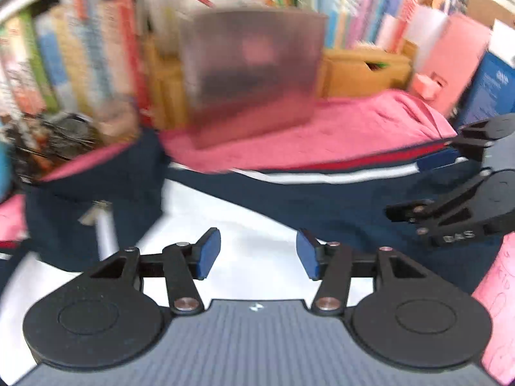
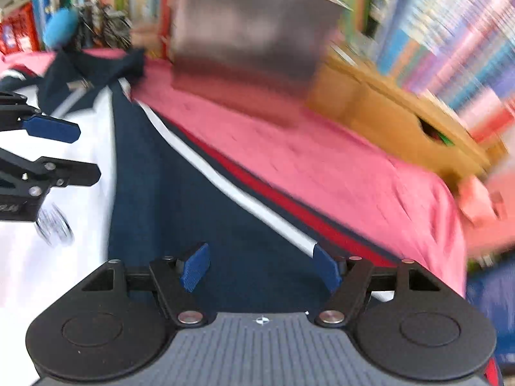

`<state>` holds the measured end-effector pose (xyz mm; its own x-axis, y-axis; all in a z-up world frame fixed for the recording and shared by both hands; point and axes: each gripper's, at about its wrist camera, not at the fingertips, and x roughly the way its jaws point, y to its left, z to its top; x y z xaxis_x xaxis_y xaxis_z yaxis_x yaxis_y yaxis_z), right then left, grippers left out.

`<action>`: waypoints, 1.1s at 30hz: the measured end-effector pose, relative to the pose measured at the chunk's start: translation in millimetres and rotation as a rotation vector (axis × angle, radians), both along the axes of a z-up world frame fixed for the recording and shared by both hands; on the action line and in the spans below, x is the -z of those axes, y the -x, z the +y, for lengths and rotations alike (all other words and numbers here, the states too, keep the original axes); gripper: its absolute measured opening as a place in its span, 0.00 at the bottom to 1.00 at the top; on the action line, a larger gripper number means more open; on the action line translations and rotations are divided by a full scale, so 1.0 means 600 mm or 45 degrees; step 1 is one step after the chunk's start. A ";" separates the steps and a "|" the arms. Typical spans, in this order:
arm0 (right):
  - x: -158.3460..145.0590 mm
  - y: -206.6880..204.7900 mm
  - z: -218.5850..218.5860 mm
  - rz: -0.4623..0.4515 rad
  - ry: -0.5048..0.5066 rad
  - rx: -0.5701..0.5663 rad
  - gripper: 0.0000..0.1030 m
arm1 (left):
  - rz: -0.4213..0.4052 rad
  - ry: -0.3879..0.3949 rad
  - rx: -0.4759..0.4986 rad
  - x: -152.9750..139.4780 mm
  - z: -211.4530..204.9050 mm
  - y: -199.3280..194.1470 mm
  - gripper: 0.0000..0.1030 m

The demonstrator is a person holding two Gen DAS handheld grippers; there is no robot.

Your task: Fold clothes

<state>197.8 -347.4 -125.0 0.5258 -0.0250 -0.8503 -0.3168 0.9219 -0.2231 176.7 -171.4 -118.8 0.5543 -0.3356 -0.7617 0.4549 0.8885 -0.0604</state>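
A wall of tightly packed, colourful books (image 1: 80, 48) fills the background, with a wooden box (image 1: 363, 70) and a blurred grey-brown rectangular object (image 1: 251, 77) standing at the far edge of a surface covered in pink cloth (image 1: 338, 135). Both views are smeared by motion blur.

The jacket (image 1: 289, 202), navy and white with a red and white stripe, lies spread on the pink cloth in front of the books. Its navy collar (image 1: 93, 193) with a metal zip pull (image 1: 93, 212) sits to the far left, and a white panel occupies the near middle.

The left gripper (image 1: 259, 254) tilts downward over the white panel, its 2 blue-padded fingers (image 1: 209, 251) standing apart with nothing between them; only cloth shows below the gap. The right gripper (image 2: 257, 267) also points down, over the navy part of the jacket near the striped edge, its jaws spread wide and empty. Each gripper shows at the side of the other's view: the right one at the right edge of the left view, the left one at the left edge of the right view, so the 2 sit side by side above the garment. Whether either touches the fabric cannot be told.
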 end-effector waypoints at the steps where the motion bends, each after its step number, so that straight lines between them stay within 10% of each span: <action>1: 0.002 0.010 -0.019 0.010 0.021 0.018 0.71 | 0.007 -0.020 -0.001 0.009 -0.012 0.001 0.56; 13: 0.012 0.047 -0.193 -0.113 0.434 0.230 0.74 | -0.072 -0.191 -0.052 0.025 -0.066 0.023 0.66; 18: -0.047 0.109 -0.220 -0.250 0.305 0.335 0.78 | -0.103 -0.204 -0.001 0.022 -0.090 0.050 0.66; 26: -0.016 0.252 -0.231 -0.280 0.457 0.506 0.84 | -0.104 -0.200 0.037 0.023 -0.114 0.072 0.66; 30: 0.014 0.222 -0.263 -0.235 0.485 0.540 0.45 | -0.102 -0.210 0.044 0.028 -0.120 0.080 0.66; 33: 0.012 0.198 -0.298 -0.252 0.489 0.577 0.43 | -0.109 -0.228 0.053 0.032 -0.125 0.085 0.68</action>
<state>78.9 -526.0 -131.9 0.5380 -0.5671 -0.6236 0.1685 0.7973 -0.5796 125.7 -246.5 -138.3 0.6081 -0.2229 -0.7619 0.4884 0.8617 0.1377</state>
